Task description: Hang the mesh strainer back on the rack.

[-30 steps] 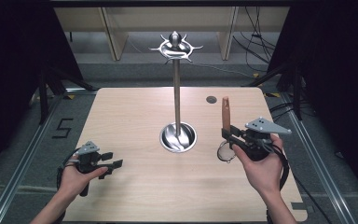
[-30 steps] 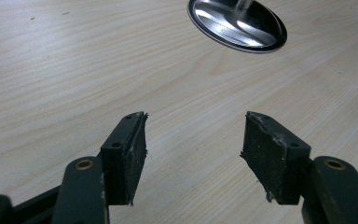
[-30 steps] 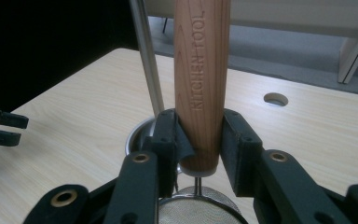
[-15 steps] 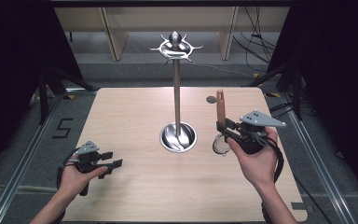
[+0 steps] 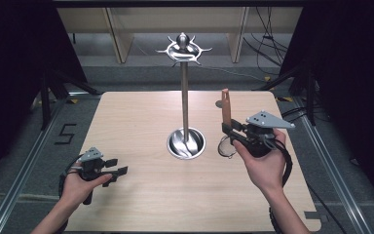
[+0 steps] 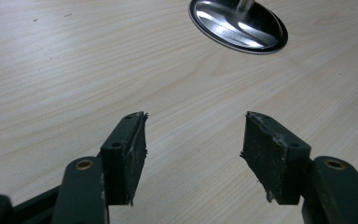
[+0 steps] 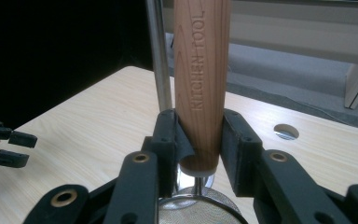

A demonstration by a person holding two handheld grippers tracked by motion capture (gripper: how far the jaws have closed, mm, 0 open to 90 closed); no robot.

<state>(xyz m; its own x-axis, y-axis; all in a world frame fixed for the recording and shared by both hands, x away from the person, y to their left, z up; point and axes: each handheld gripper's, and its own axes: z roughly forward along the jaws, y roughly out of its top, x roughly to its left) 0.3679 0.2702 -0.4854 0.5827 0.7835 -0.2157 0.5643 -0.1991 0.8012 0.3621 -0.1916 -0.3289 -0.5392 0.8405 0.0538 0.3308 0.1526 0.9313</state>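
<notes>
My right gripper (image 5: 232, 130) is shut on the wooden handle (image 5: 226, 107) of a kitchen tool, which it holds upright right of the stand. In the right gripper view the handle (image 7: 200, 79) reads "KITCHEN TOOL" between the jaws (image 7: 199, 140). A metal mesh head (image 7: 200, 210) hangs below them. The stand is a thin steel pole (image 5: 184, 102) on a round shiny base (image 5: 186, 143), with a crown of hooks (image 5: 183, 48) on top. My left gripper (image 5: 119, 167) rests open at the table's front left. Nothing is between its jaws (image 6: 193, 140).
The wooden table (image 5: 141, 122) has a small round hole (image 7: 285, 131) near its far right side. Dark curtains and floor rails flank the table. Shelving stands behind it. The stand's base (image 6: 237, 25) lies ahead of the left gripper.
My right gripper has carried the tool a little up and to the left, toward the stand. The left gripper has stayed put.
</notes>
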